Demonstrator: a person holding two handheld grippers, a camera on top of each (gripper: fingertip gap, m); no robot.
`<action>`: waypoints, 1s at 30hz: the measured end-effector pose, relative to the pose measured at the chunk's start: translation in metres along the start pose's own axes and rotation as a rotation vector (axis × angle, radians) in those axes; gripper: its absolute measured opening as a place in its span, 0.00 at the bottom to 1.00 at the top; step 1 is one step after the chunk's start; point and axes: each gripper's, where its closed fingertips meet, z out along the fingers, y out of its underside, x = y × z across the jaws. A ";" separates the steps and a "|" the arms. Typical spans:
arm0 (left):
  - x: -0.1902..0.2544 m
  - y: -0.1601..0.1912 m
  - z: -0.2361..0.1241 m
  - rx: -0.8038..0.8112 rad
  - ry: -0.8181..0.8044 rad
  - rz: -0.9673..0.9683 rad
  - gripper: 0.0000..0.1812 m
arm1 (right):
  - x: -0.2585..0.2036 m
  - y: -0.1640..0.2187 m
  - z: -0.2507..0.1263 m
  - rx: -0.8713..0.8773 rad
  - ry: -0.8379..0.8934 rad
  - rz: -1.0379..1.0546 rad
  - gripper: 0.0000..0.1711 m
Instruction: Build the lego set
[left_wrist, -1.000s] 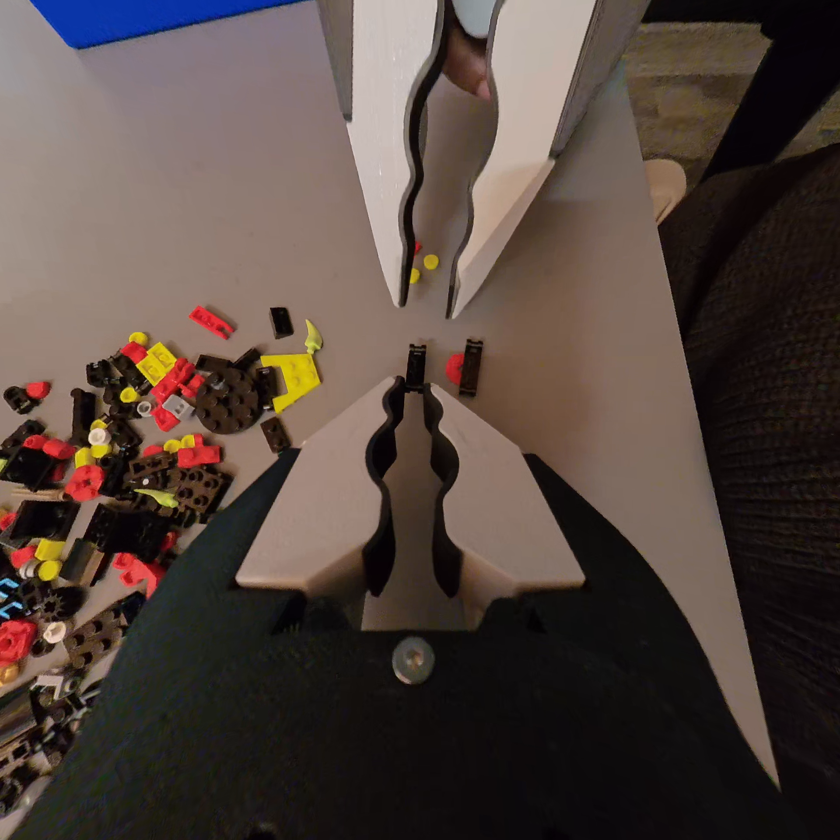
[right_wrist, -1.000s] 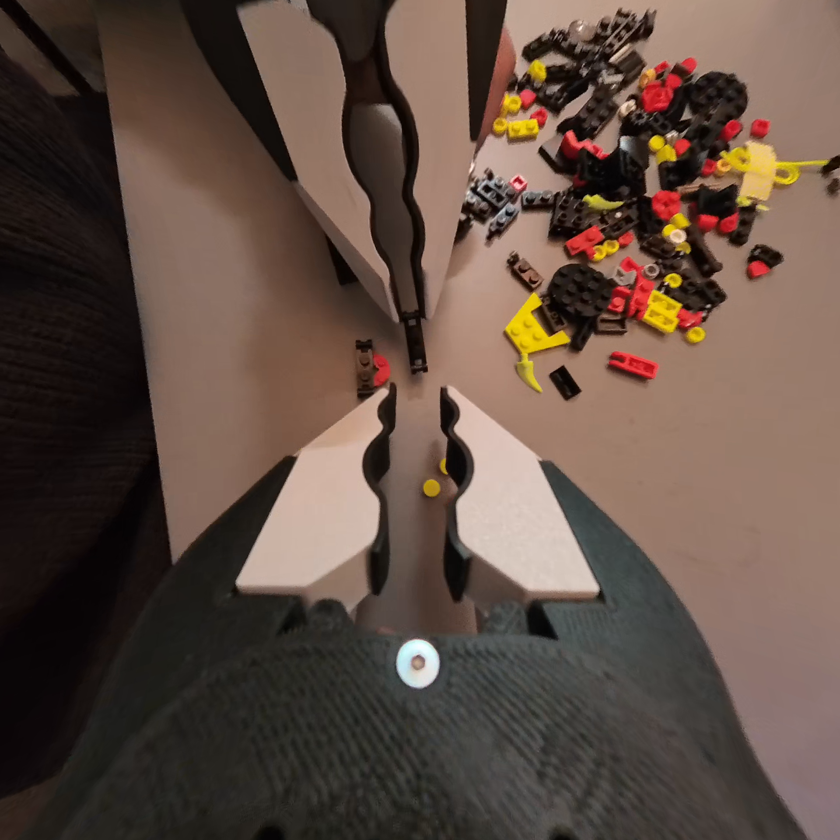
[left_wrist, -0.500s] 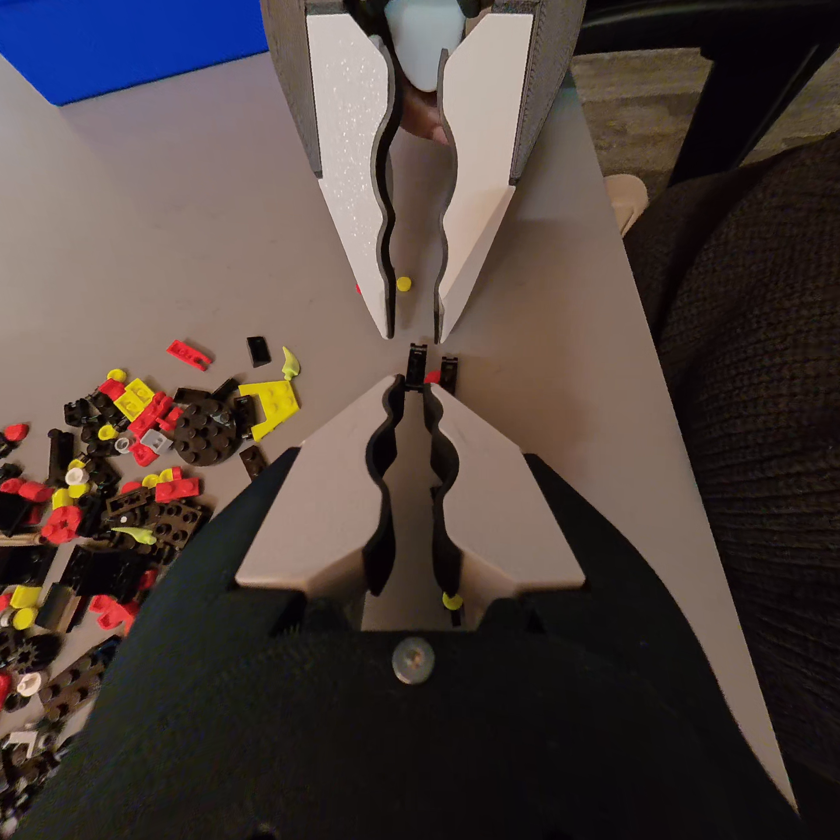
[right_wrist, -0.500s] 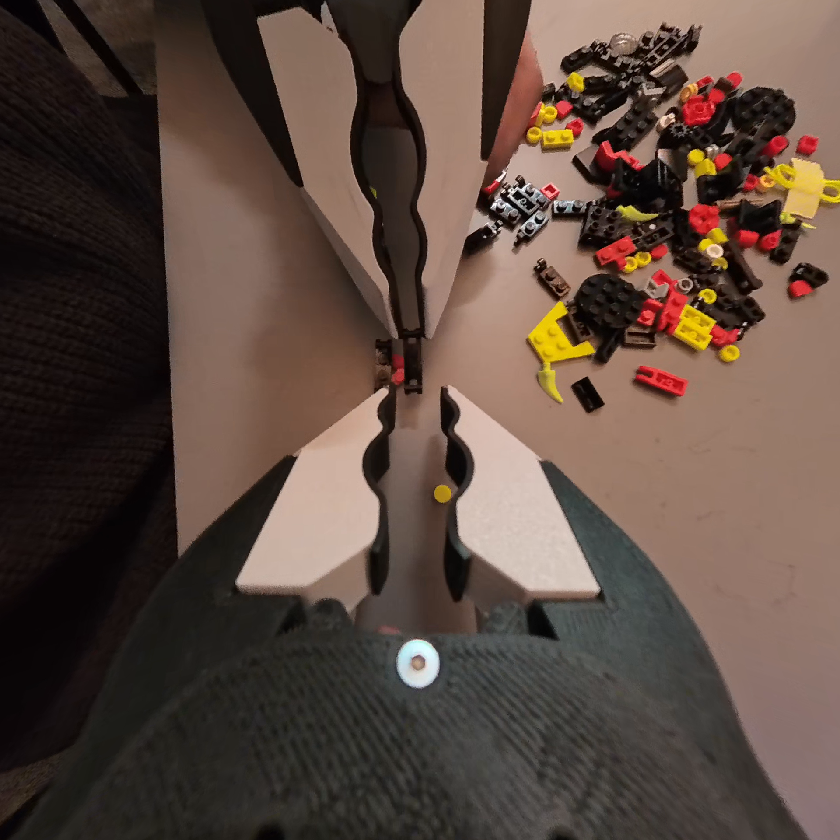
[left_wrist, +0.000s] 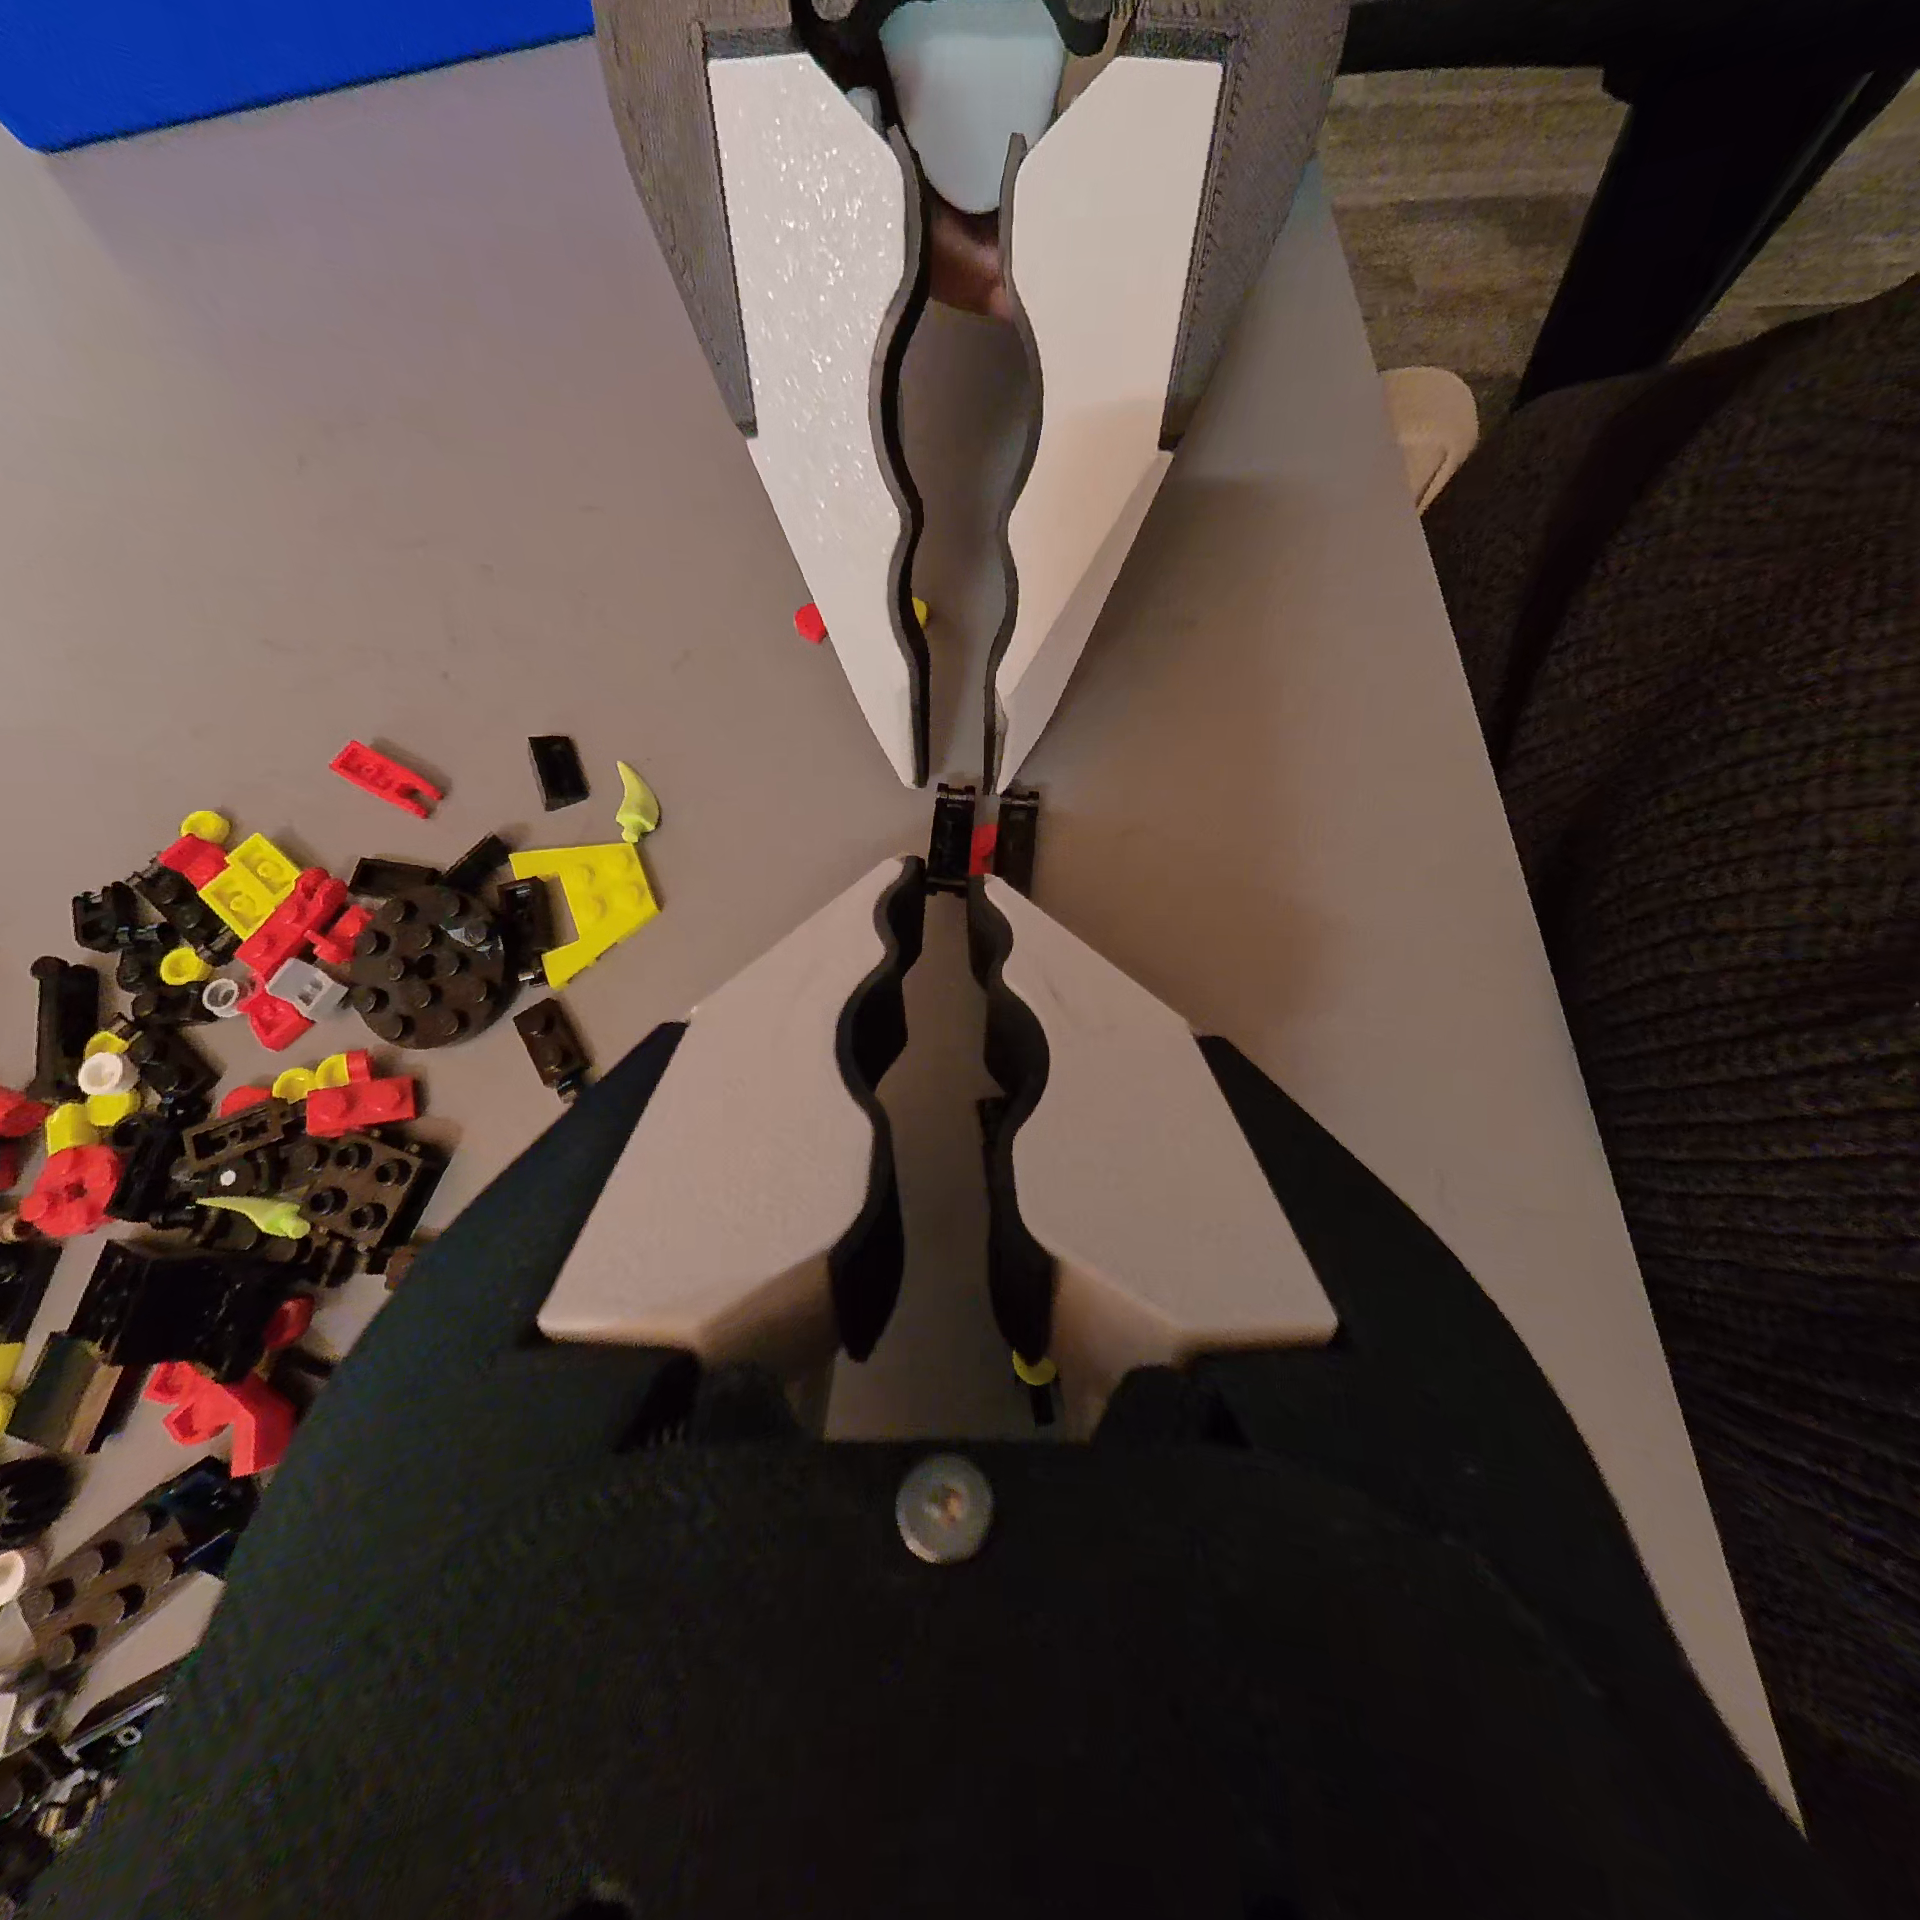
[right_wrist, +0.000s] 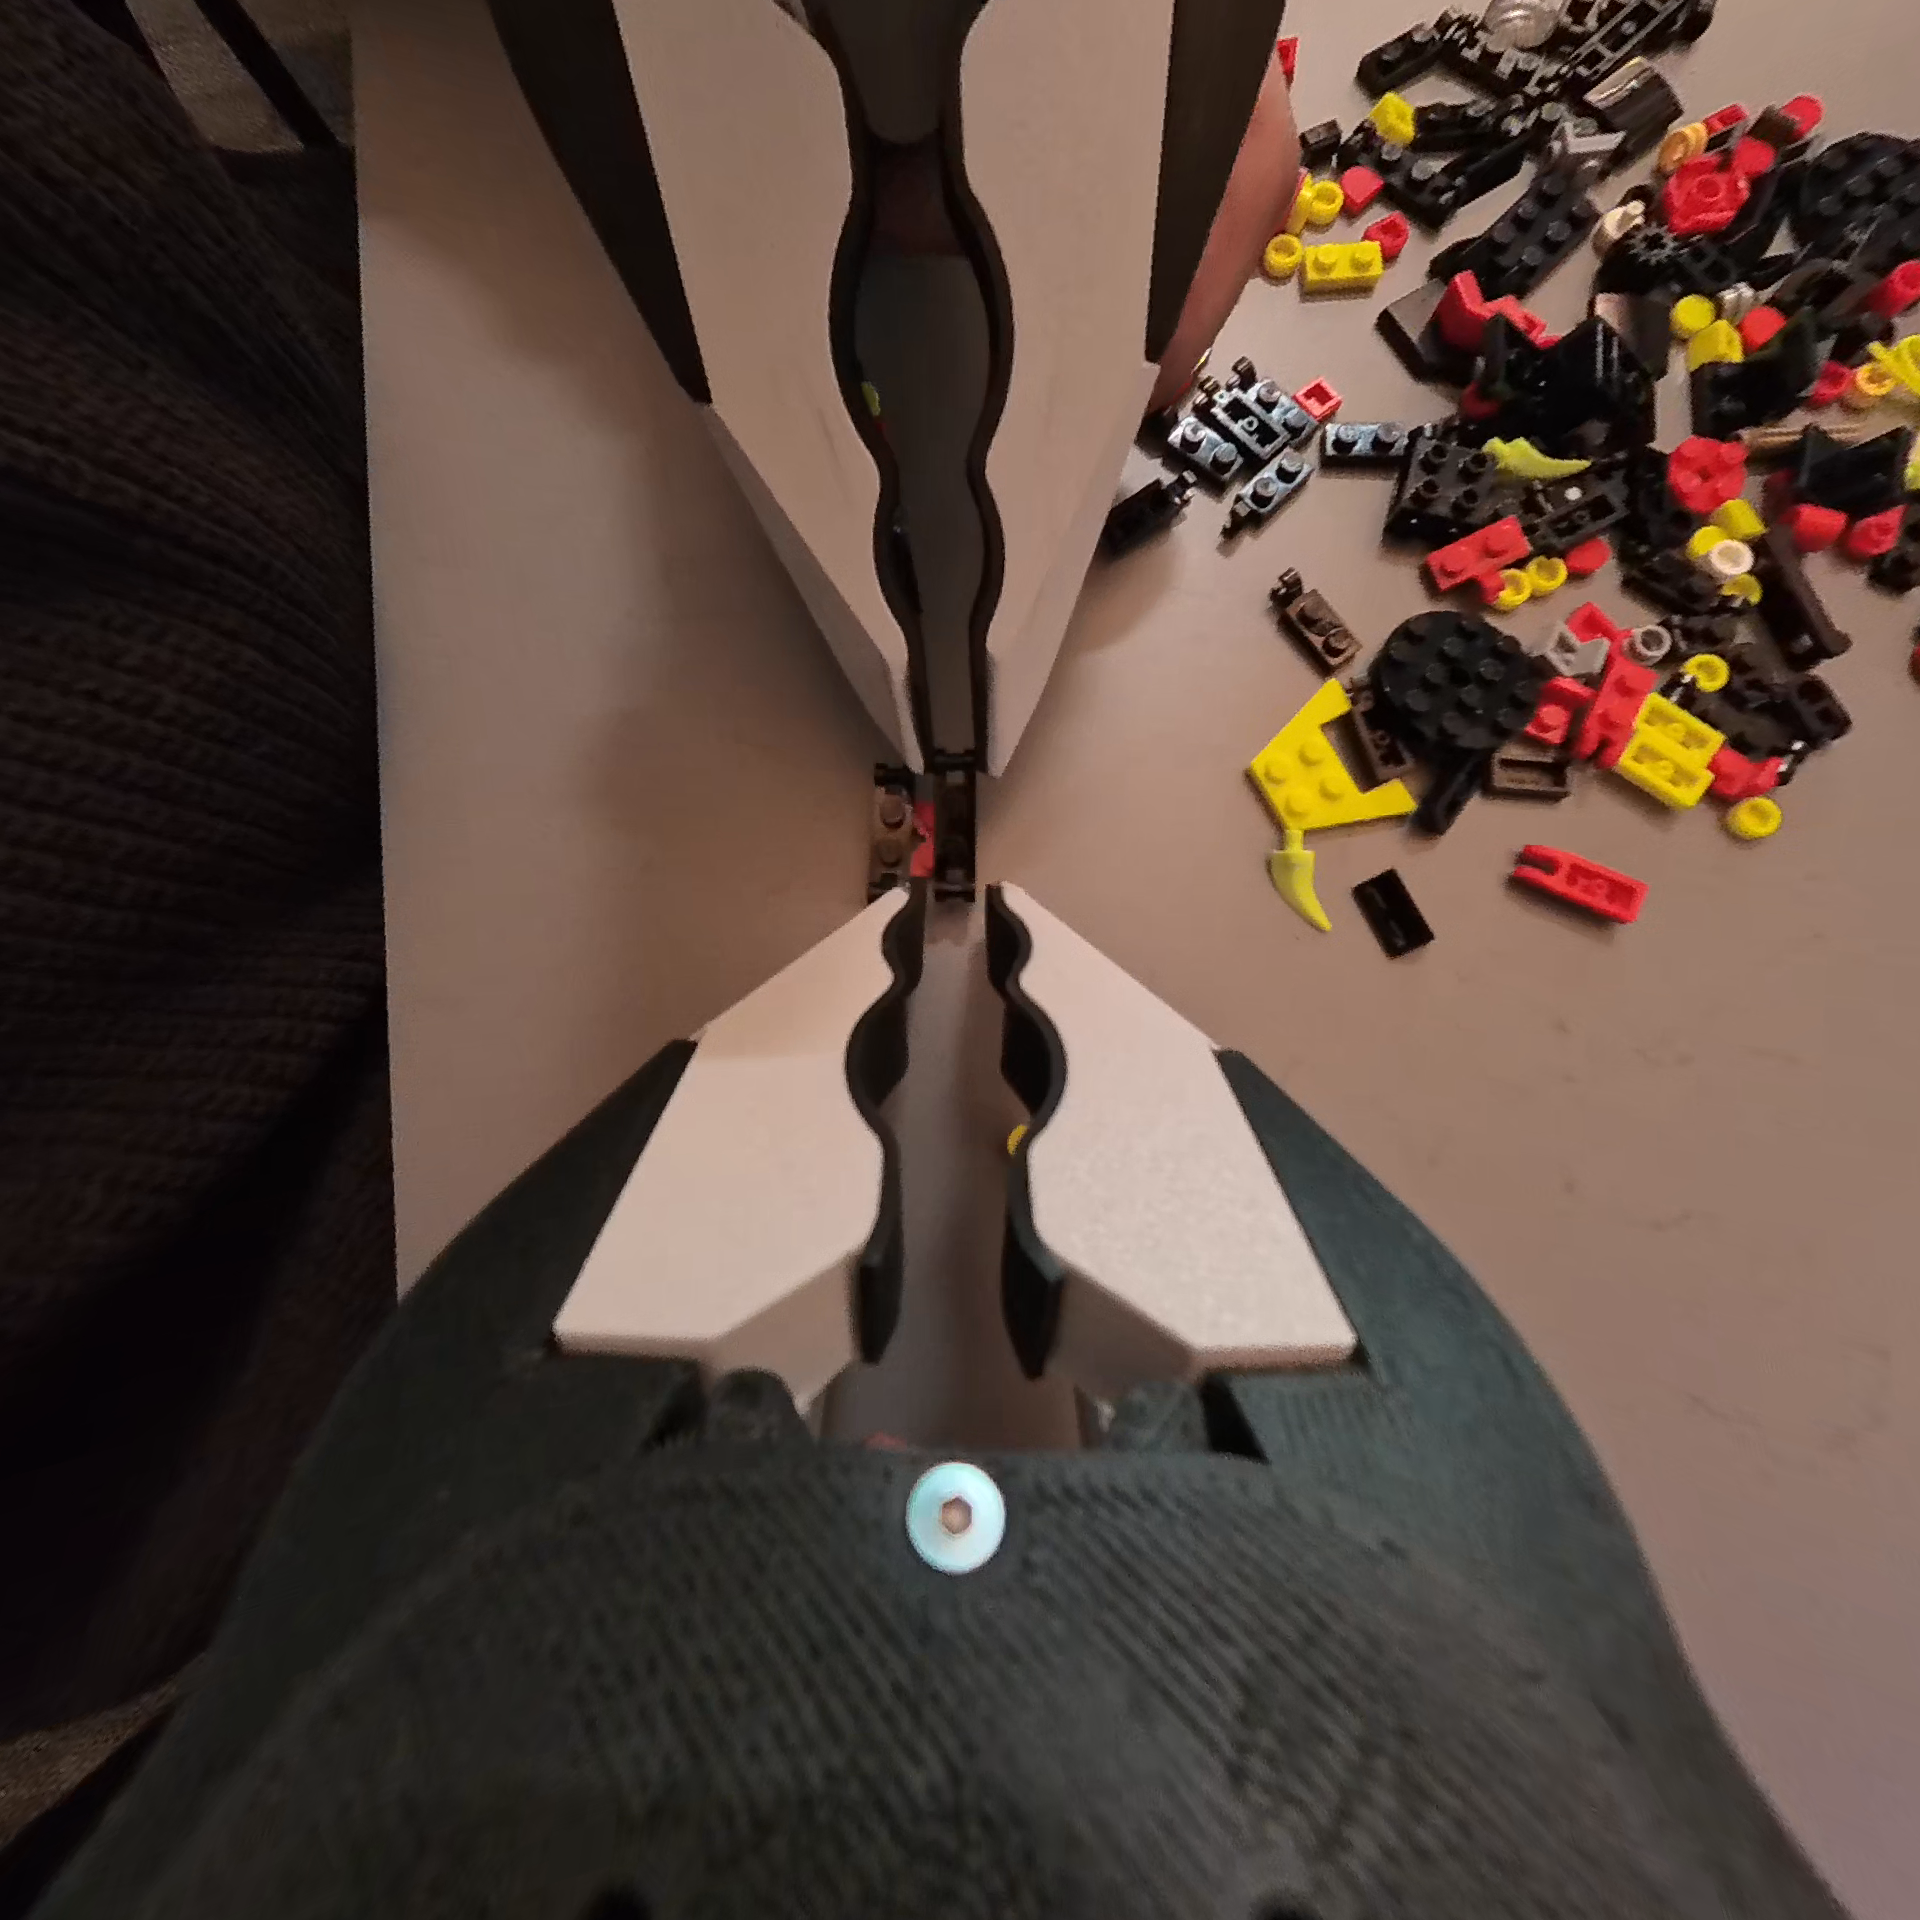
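From the left wrist, the left gripper (left_wrist: 948, 873) pinches a black clip piece (left_wrist: 952, 837) beside a red-and-black piece (left_wrist: 1006, 844) on the table (left_wrist: 416, 468). From the right wrist, the right gripper (right_wrist: 951, 902) hangs spread just short; joining them probably needs its grip next.
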 end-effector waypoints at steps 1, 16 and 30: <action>0.000 0.000 0.000 0.000 0.002 -0.002 0.04 | 0.000 0.000 0.000 0.000 -0.002 0.000 0.06; 0.001 0.004 0.001 -0.031 0.029 -0.006 0.04 | -0.002 0.001 0.003 -0.013 -0.023 0.005 0.04; 0.003 0.005 0.002 -0.039 0.043 0.000 0.04 | -0.006 0.000 -0.001 -0.028 -0.020 0.003 0.04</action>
